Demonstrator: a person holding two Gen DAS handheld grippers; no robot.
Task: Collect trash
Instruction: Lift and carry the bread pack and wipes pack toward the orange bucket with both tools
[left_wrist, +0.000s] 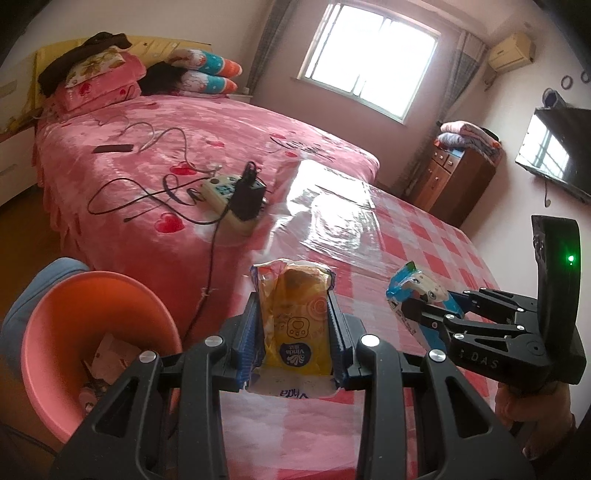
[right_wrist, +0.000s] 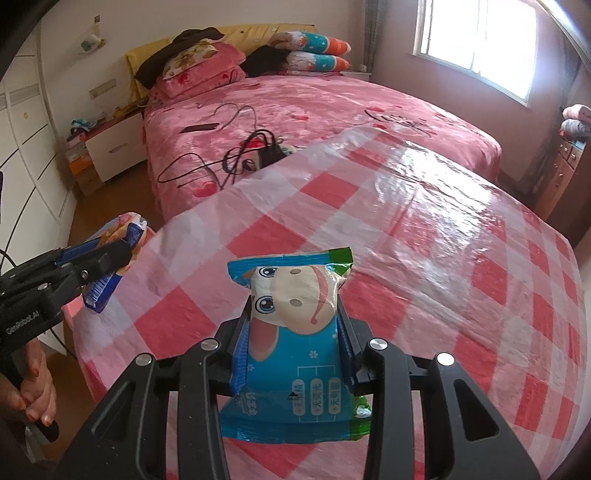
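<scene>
My left gripper (left_wrist: 294, 314) is shut on a yellow tissue packet (left_wrist: 293, 321), held above the edge of the pink checked table (left_wrist: 424, 240). The same packet (right_wrist: 127, 230) and left gripper (right_wrist: 110, 273) show at the left of the right wrist view. My right gripper (right_wrist: 293, 332) is shut on a blue tissue packet with a cartoon cow (right_wrist: 295, 325), held over the table (right_wrist: 424, 229). In the left wrist view this right gripper (left_wrist: 413, 308) and blue packet (left_wrist: 410, 286) are at the right. A pink bin (left_wrist: 88, 332) with some trash inside stands at the lower left.
A bed with a pink cover (left_wrist: 177, 140) lies beyond the table, carrying a power strip with a charger (left_wrist: 236, 201), cables and a phone (left_wrist: 112, 148). A wooden dresser (left_wrist: 458, 181) and a wall TV (left_wrist: 557, 151) are at the right. A white nightstand (right_wrist: 110, 147) stands beside the bed.
</scene>
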